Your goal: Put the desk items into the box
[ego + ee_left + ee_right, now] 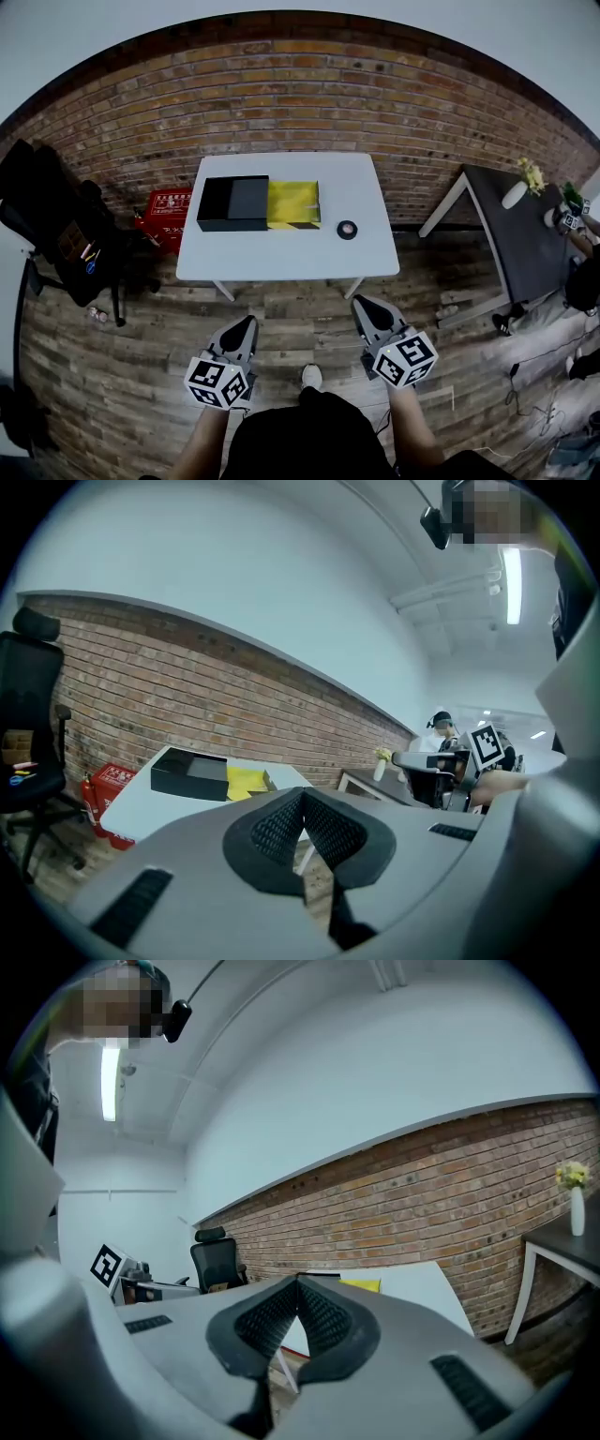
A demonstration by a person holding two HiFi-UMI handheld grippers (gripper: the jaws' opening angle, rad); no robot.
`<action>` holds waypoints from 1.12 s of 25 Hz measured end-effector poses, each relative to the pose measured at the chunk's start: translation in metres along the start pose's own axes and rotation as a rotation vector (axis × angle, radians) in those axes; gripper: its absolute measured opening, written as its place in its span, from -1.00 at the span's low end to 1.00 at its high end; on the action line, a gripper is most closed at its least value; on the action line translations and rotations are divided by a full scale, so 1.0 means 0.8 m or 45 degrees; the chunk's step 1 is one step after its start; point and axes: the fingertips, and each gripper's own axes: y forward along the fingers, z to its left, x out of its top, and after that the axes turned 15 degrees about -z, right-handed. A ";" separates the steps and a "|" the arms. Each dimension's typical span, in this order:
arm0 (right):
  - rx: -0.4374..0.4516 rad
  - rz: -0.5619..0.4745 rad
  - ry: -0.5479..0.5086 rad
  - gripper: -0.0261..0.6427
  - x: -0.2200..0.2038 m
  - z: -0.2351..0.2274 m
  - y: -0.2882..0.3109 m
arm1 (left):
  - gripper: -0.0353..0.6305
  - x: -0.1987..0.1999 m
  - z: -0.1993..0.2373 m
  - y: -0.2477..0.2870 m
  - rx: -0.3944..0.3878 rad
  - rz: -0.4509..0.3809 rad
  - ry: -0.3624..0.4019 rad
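Broadly, a red brick wall [300,84] arcs across the top of the head view, with a plank wood floor [281,314] filling the space below it. A white table [291,253] stands at the centre of the frame against that wall. A dark table [511,239] runs along the right side, and a white vase of yellow flowers [517,190] stands at its far end. A black office chair [52,220] sits at the left edge, and a red case [167,211] lies on the floor between it and the white table.

On the white table's upper half lies the black box [232,203], left of centre. A yellow piece [292,201] touches its right side, with a striped strip along its lower edge. A small dark ring [347,229] lies apart from them, toward the table's right edge.

Both tools are in the lower part of the frame, over the floor and well short of the table. The left gripper [248,322] has its jaws pressed together with nothing between them, and the right gripper [360,303] is likewise closed and empty. Each gripper view shows the two ribbed pads meeting over bare floor
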 end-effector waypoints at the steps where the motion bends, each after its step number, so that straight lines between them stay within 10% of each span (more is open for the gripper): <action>1: 0.005 0.005 0.005 -0.86 0.000 -0.011 0.006 | -0.86 0.000 0.000 0.012 0.007 -0.001 -0.004; 28: 0.073 0.086 0.133 -0.86 -0.032 -0.115 0.080 | -0.86 -0.023 0.036 0.125 0.122 0.062 -0.026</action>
